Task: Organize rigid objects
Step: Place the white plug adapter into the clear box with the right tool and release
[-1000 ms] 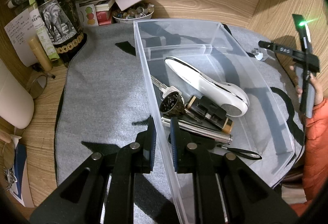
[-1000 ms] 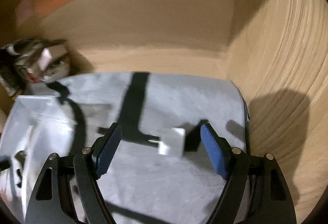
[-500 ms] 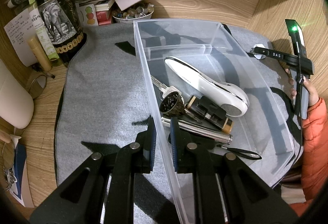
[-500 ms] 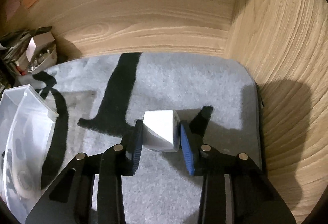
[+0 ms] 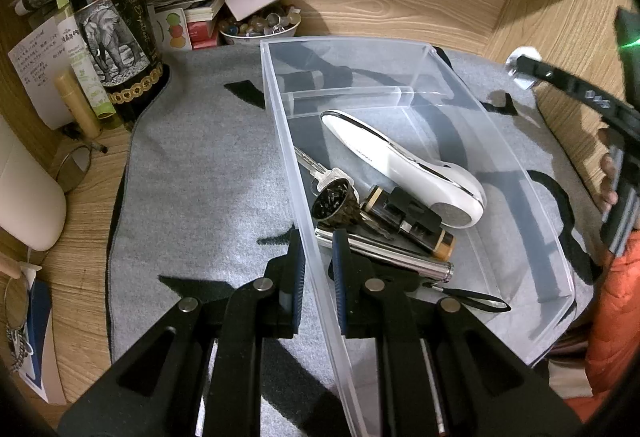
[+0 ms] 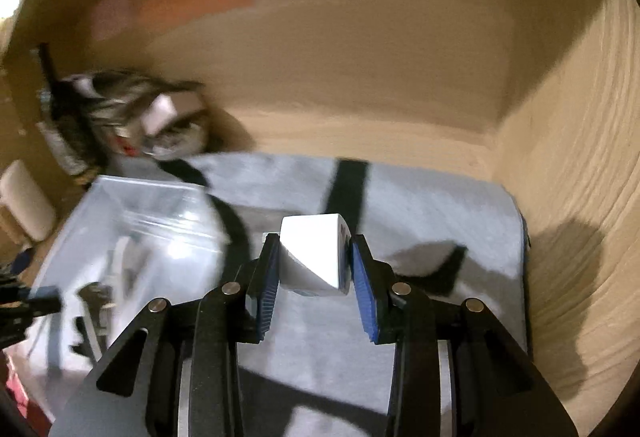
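White cube [image 6: 316,257] pinched between the blue pads of the right gripper [image 6: 312,267], lifted clear of the grey mat [image 6: 440,221], presumably bound for the clear bin [image 5: 416,49]. Left gripper [image 5: 316,269] clamped shut on the bin's near-left wall, likely steadying it. Open floor toward the bin's far-right corner; near-left end crowded.

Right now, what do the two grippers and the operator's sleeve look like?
Both the left gripper and the right gripper are black, angular linkage frames with silver pivot pins. Their fingers carry ribbed blue pads. A green light glows on the right unit. The sleeve is orange and quilted.
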Action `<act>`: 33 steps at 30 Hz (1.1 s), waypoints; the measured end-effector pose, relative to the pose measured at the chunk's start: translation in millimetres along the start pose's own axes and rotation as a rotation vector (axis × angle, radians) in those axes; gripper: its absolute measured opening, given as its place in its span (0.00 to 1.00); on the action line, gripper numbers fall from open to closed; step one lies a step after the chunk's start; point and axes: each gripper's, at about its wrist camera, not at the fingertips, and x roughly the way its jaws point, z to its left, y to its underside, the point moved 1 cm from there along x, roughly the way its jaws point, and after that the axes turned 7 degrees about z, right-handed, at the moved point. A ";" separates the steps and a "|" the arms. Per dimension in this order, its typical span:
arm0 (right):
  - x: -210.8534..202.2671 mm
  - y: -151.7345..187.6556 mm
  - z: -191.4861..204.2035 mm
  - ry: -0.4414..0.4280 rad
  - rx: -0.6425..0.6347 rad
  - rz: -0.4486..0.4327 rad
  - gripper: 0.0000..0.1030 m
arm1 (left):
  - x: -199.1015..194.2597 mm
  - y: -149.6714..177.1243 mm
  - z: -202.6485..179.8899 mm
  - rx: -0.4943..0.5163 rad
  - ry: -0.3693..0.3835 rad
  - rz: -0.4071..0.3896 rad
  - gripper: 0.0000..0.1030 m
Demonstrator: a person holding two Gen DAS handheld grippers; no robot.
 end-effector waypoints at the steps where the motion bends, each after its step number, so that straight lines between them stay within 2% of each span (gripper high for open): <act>1: -5.5 -1.2 6.7 -0.011 -0.014 -0.014 0.31 | 0.0 -0.1 0.0 -0.001 0.001 -0.001 0.12; 5: -27.7 -5.5 37.2 -0.064 -0.075 -0.072 0.31 | -0.3 0.1 0.9 -0.005 0.006 -0.003 0.12; 11: -36.7 -3.2 76.6 -0.149 -0.151 -0.095 0.31 | -0.4 0.2 -0.1 -0.008 0.001 -0.002 0.12; 20: -18.7 13.6 121.1 -0.218 -0.252 -0.018 0.31 | -0.6 -0.1 0.9 -0.009 0.005 -0.003 0.12; 33: 7.8 33.4 152.1 -0.228 -0.365 0.101 0.31 | -1.0 -0.4 0.7 -0.006 0.003 -0.003 0.12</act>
